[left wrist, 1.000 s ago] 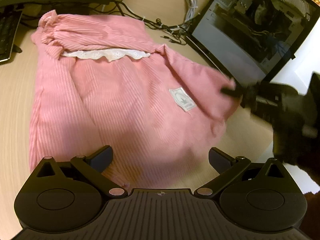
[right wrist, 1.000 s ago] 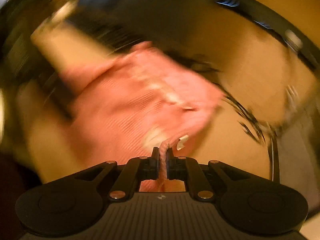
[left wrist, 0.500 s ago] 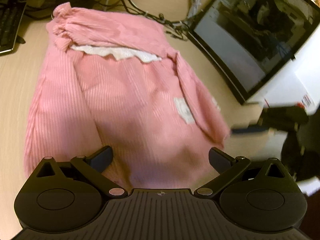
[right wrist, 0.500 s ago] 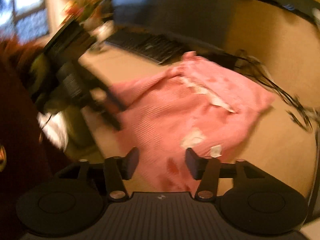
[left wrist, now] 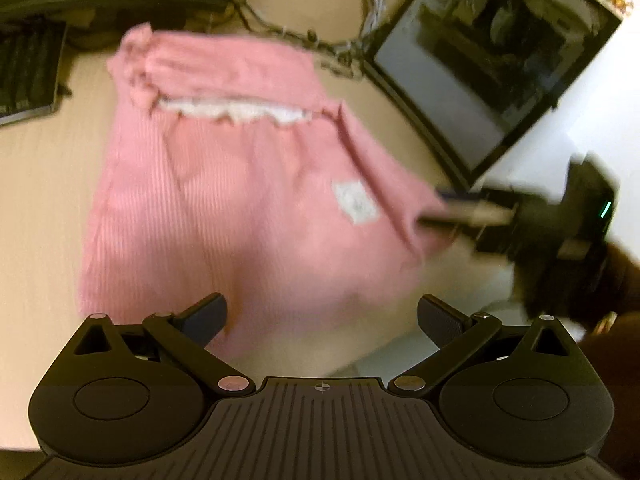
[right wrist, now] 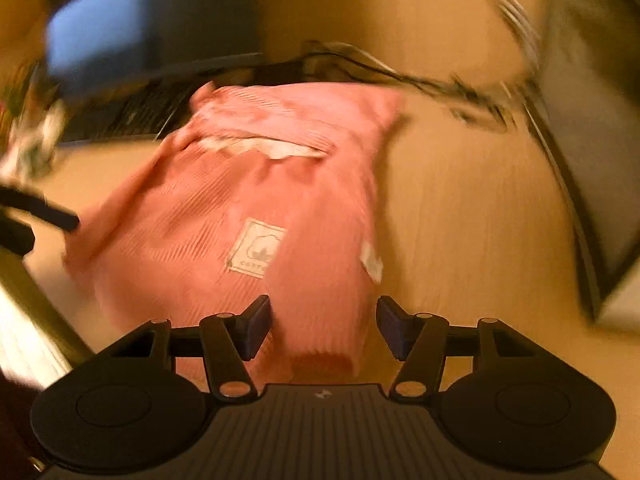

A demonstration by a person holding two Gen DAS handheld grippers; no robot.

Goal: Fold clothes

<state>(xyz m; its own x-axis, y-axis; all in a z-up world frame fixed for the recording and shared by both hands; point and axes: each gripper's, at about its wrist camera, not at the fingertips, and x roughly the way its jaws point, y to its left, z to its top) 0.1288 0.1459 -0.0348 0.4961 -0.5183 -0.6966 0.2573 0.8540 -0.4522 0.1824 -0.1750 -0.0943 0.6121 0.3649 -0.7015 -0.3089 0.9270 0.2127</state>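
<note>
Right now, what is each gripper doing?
Left gripper: open, holding nothing.
Right gripper: open, pink garment lies between its fingers, not gripped.

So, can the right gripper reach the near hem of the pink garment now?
Probably yes: the right gripper is open, the pink garment hem lies directly between its fingers, and nothing blocks it.

Desk: I work over a pale wood-grain top (left wrist: 44, 184).
Far left: a dark keyboard (left wrist: 24, 72).
Behind: tangled cables (left wrist: 304, 36).
My right: a glass-sided computer case (left wrist: 492, 64).
Light: warm, dim.
</note>
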